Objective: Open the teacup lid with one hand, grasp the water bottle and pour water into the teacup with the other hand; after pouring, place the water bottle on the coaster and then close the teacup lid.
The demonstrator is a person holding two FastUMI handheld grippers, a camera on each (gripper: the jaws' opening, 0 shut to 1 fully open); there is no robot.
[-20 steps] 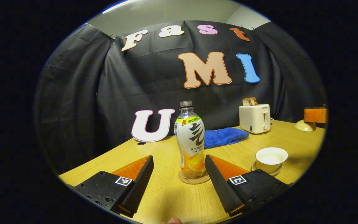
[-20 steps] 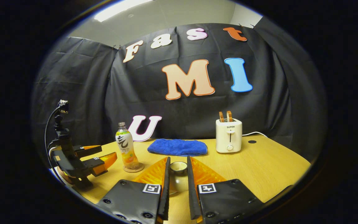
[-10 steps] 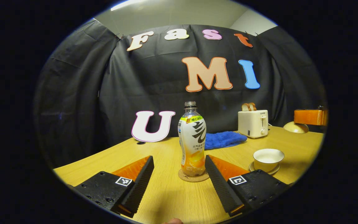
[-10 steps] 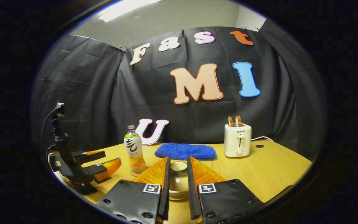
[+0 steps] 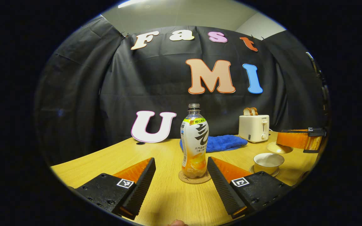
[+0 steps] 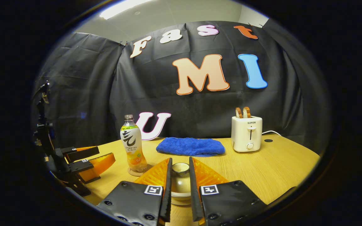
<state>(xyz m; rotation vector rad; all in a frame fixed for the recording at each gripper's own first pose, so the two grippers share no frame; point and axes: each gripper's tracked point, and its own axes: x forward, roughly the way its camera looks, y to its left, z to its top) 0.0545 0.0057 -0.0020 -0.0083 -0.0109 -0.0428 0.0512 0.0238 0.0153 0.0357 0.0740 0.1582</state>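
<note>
Two ribbed black-and-orange fingers of the left gripper (image 5: 181, 180) stand wide apart, gripping nothing, on either side of the water bottle (image 5: 194, 141) without touching it. That bottle is clear plastic, capless, with a white and green label and orange liquid low in it; it stands upright on a round cork coaster (image 5: 194, 177) on the pale wood-grain table (image 5: 168, 201). To its right sits the teacup (image 5: 268, 161), a small white bowl-shaped cup on a saucer, uncovered.

Seen from the right gripper view, the right gripper (image 6: 180, 188) has its fingers drawn close around the teacup lid (image 6: 180, 180), a glossy domed piece with a ringed knob on top. They seem to pinch it, though the contact itself is hard to make out.

Further back lie a folded blue towel (image 6: 190, 146), nubbly in texture, and a cream boxy toaster (image 6: 247, 133) with two slices of bread (image 6: 242, 112) sticking up.
</note>
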